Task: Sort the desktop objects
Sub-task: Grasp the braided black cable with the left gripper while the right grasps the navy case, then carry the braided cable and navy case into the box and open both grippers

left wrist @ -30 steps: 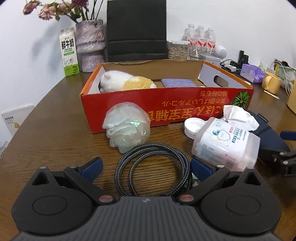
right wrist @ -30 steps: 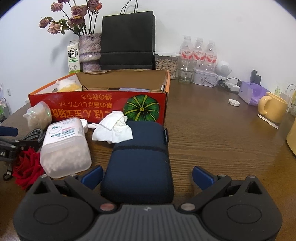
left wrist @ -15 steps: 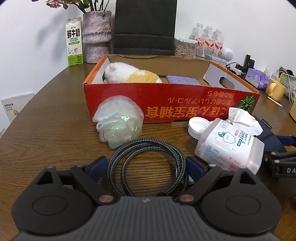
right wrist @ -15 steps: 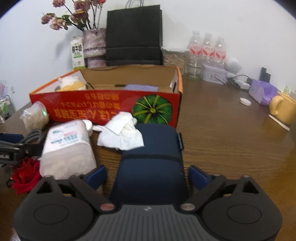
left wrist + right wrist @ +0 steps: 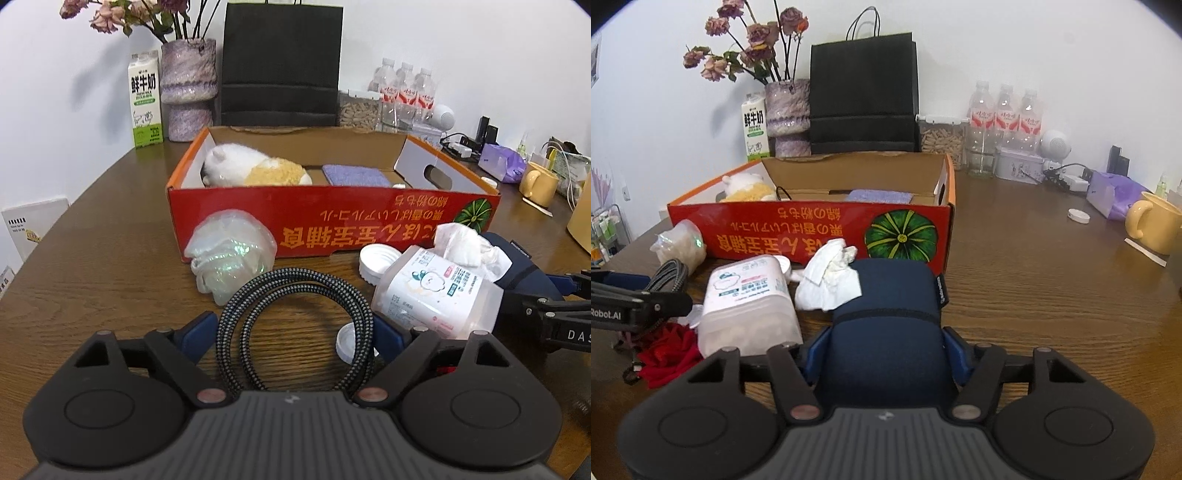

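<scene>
In the left wrist view a coiled black-and-white braided cable (image 5: 295, 314) lies on the table. My left gripper (image 5: 293, 334) straddles it, its jaws closing and both blue pads touching the coil's sides. In the right wrist view a navy pouch (image 5: 886, 314) lies between the fingers of my right gripper (image 5: 886, 354). Those jaws are closing too, with the pads pressed on the pouch's flanks. Behind stands the red cardboard box (image 5: 332, 225), holding a plush toy (image 5: 255, 170) and a purple pad (image 5: 354, 175). A wipes tub (image 5: 750, 295) lies on its side between the two grippers.
A crumpled tissue (image 5: 831, 280) rests on the pouch's far end. A wrapped plastic bundle (image 5: 232, 254), a white lid (image 5: 376, 262) and red cloth (image 5: 668, 354) lie nearby. At the back stand a milk carton (image 5: 144, 99), vase (image 5: 188, 88), black bag (image 5: 280, 62), bottles (image 5: 1004, 122) and yellow mug (image 5: 1152, 225).
Both pairs of jaws have narrowed: the left onto the cable coil, the right onto the navy pouch. Neither hand has shifted much, and the objects lie where they were.
</scene>
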{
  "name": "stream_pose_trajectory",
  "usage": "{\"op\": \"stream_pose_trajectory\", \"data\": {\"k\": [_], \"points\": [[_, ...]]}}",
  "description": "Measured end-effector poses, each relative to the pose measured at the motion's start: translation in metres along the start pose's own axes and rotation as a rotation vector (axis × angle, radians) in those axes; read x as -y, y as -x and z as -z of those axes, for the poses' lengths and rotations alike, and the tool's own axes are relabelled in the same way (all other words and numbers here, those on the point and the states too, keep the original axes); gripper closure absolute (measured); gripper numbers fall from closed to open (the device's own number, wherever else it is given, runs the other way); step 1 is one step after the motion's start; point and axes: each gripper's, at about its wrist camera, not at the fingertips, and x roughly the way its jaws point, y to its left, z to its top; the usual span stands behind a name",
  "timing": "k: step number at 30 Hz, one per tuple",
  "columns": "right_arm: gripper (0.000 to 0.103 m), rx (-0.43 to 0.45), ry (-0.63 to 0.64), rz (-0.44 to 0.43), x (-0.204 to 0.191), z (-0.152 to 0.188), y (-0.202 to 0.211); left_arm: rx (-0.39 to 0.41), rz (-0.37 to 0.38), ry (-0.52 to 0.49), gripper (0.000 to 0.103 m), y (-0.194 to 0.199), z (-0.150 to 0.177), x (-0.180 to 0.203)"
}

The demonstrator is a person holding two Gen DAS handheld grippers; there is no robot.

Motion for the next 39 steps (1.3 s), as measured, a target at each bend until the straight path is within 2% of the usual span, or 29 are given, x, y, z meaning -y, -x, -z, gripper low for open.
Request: {"op": "stream_pose_trajectory", "data": {"k": [12,25,34,39], "points": [[0.042,0.099,-0.006,0.014,-0.003,-0.01,0.032,0.108,-0.017,-0.001,0.015,0.033,-0.011,-0.001],[0.042,0.223,0.023,-0.001,-0.012,-0.066,0.04,0.275,0.001,-0.012,0.016,0.055,-0.07,0.002],[0.042,0.261,0.012,-0.011,-0.02,-0.111,0.007,0.279,0.067,-0.009,0.016,0.017,-0.124,0.018],[0.042,0.251,0.01,-0.008,-0.021,-0.129,-0.025,0.22,0.115,0.042,0.016,-0.022,-0.143,0.016]]}}
